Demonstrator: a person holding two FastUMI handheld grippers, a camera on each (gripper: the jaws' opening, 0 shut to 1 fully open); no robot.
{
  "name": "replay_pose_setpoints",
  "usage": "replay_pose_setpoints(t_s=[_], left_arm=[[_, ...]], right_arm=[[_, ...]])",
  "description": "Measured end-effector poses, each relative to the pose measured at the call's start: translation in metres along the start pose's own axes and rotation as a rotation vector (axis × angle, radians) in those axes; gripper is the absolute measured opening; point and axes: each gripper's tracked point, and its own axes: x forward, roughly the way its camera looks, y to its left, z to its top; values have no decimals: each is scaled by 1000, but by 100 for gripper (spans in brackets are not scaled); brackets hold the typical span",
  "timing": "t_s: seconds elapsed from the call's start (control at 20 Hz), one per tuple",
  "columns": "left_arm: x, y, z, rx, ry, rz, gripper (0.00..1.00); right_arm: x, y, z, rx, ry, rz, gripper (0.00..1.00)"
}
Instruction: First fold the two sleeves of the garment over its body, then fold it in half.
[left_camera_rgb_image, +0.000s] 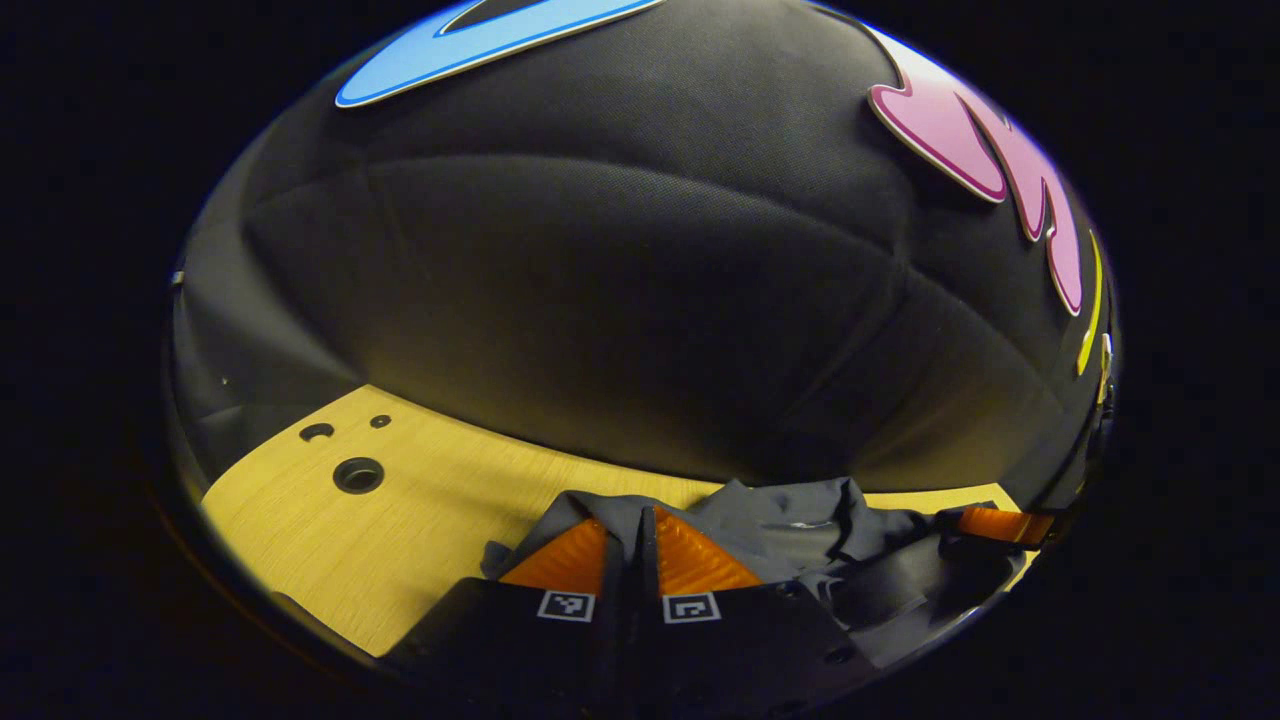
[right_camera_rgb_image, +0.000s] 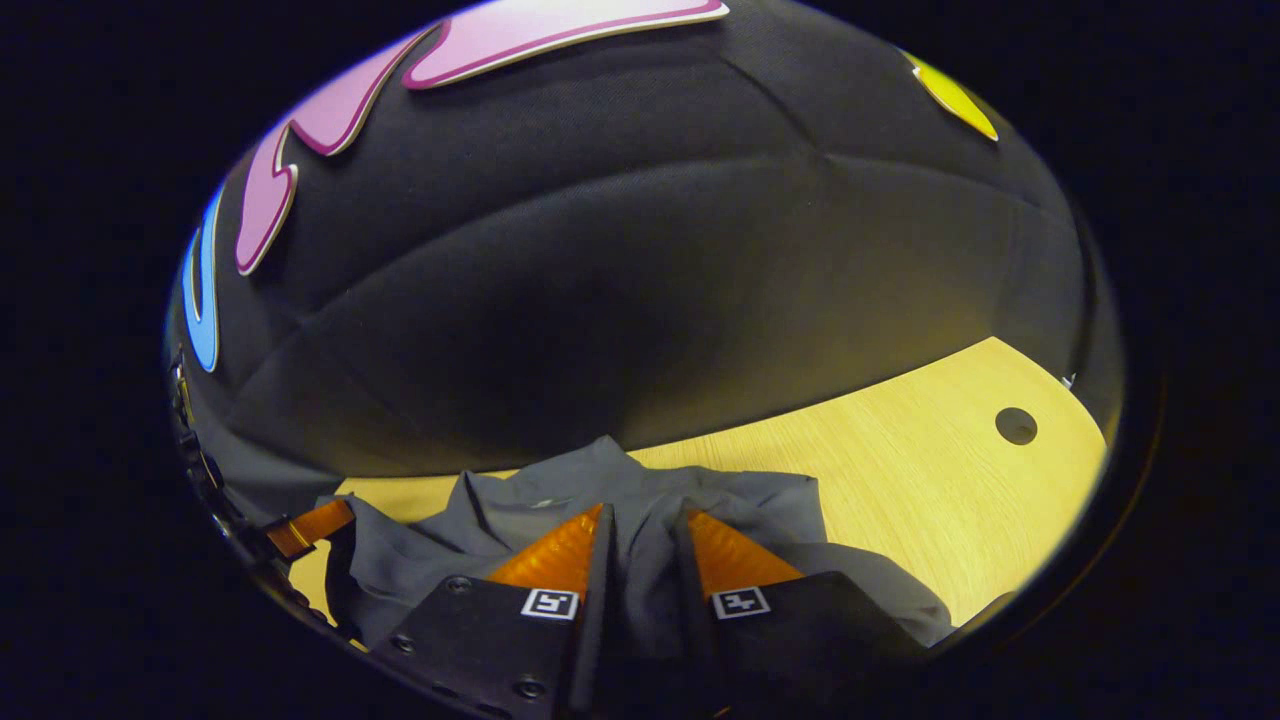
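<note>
Left gripper view: left gripper (left_camera_rgb_image: 630, 535) at bottom centre, fingers pinched nearly together with a fold of the dark grey garment (left_camera_rgb_image: 800, 530) clamped between them. Cloth bunches up just past the tips and runs off to the right in loose wrinkles. Far right, at the edge of the fabric, the right gripper (left_camera_rgb_image: 995, 524) pokes in, touching the same garment. Left of the fingers is bare bench (left_camera_rgb_image: 420, 520), light wood grain, with three round holes (left_camera_rgb_image: 358, 474) near its far-left corner. Behind that, the black cloth wall.

Right gripper view: right gripper (right_camera_rgb_image: 645, 545) at bottom centre, fingers a narrow gap apart, and that gap is packed with garment (right_camera_rgb_image: 480, 550) fabric; both fingers press on it. Garment lies crumpled around and beyond the tips, lifted into a small peak just ahead, spreading left and a little to the right. Low left, the left gripper (right_camera_rgb_image: 310, 528) sits at the cloth's edge, on the garment. Bench (right_camera_rgb_image: 900, 480) is open to the right, one round hole (right_camera_rgb_image: 1016, 426) near its far edge. Black cloth wall behind.

Can't make out sleeves from body in either view; the garment is just a heap on the bench between the two grippers.
</note>
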Motion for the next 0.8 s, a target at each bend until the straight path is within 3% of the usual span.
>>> replay_pose_setpoints(t_s=[0.05,0.1,0.25,0.3,0.55,0.6,0.65,0.7,0.8], left_arm=[[-4,-1,0,-12,4,6,13],[-12,-4,2,-28,7,0,26],[-36,-20,18,-52,-2,-44,67],[-47,-19,27,-43,-21,-37,68],[-120,-15,64,19,-94,13,93],[-140,-15,73,33,-110,20,95],[-158,-16,81,47,-126,25,89],[-177,-18,90,57,-146,31,96],[-216,-24,106,67,-186,24,96]], right_arm=[[-6,2,1,-11,6,11,29],[-10,5,2,-19,4,23,39],[-34,4,20,-82,-33,21,90],[-44,4,29,-107,-54,16,100],[-113,-1,65,-185,-146,-12,98],[-130,-2,69,-186,-163,-18,98],[-146,-2,72,-183,-175,-23,98],[-162,-3,75,-184,-186,-29,98],[-196,-7,81,-195,-208,-52,98]])
